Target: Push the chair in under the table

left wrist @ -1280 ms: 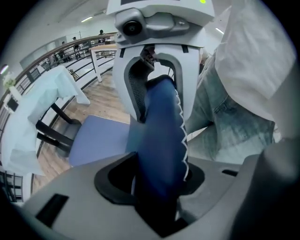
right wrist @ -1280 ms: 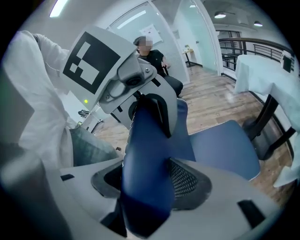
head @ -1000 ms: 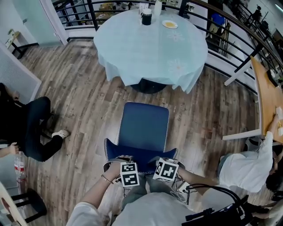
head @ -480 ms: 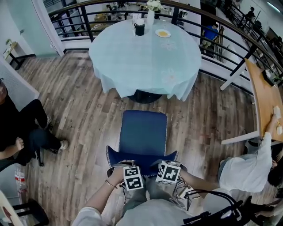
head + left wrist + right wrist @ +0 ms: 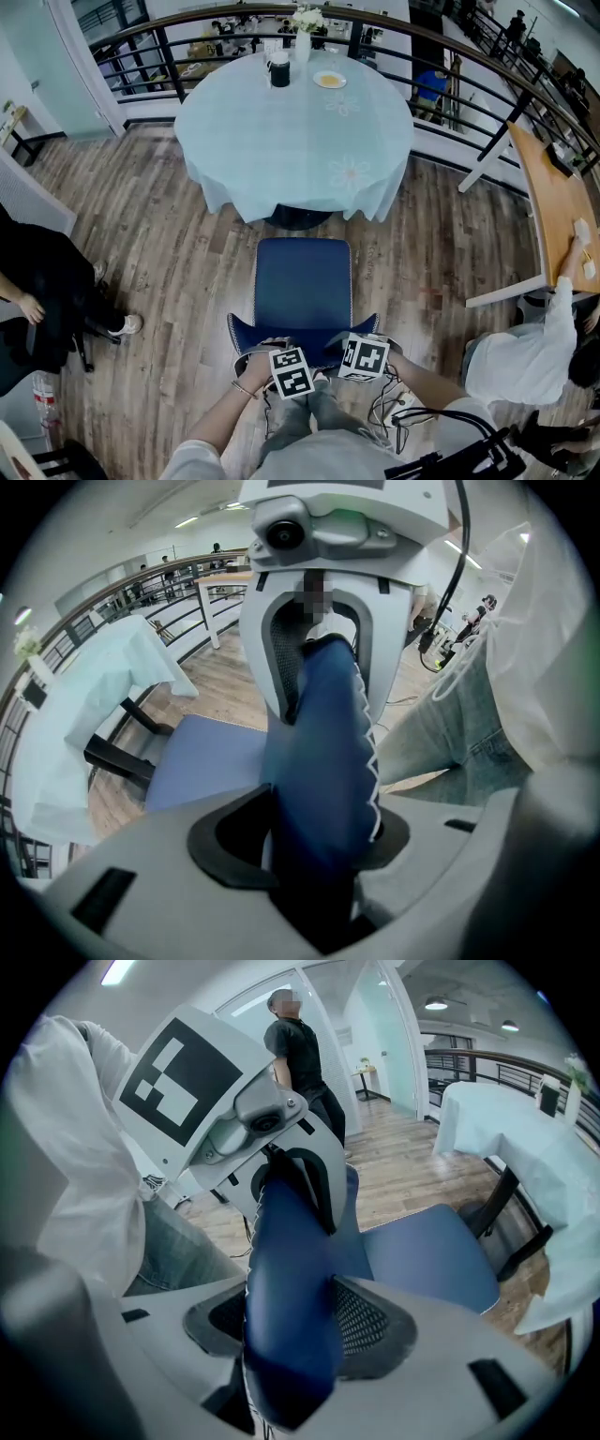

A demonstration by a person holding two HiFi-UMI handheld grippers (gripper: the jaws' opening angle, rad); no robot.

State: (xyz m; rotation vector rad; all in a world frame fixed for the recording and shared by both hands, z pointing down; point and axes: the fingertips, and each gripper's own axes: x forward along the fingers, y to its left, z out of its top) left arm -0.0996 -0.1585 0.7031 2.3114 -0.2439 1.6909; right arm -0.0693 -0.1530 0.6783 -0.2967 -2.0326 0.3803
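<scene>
Chair [image 5: 303, 286] stands on the wooden floor [image 5: 187, 253], on the near side of the round table [image 5: 295, 122] and in line with its middle. Its backrest [image 5: 302, 336] is at the near end, close to the person's legs.

Grip: left tool [image 5: 274, 345] is clamped over the left part of the backrest's top edge, and right tool [image 5: 352, 339] over the right part. In each gripper view the blue padded edge fills the gap between the jaws, with the pads pressed on it. Both tools are therefore taken as gripping the backrest, side by side and near each other.

Progress: grasp is made and the chair is lined up. The seat's far edge lies just short of the hem of the tablecloth [image 5: 375, 192], and a narrow strip of floor shows between them. No part of the seat is yet under the table top. The task is judged to be under way but well short of done; the main push toward the far side is left.

Orientation: the chair faces far, straight at the table's dark base [image 5: 294, 217]. The seat's long axis runs near to far. The backrest's long axis runs left to right, square to the push line.
</scene>
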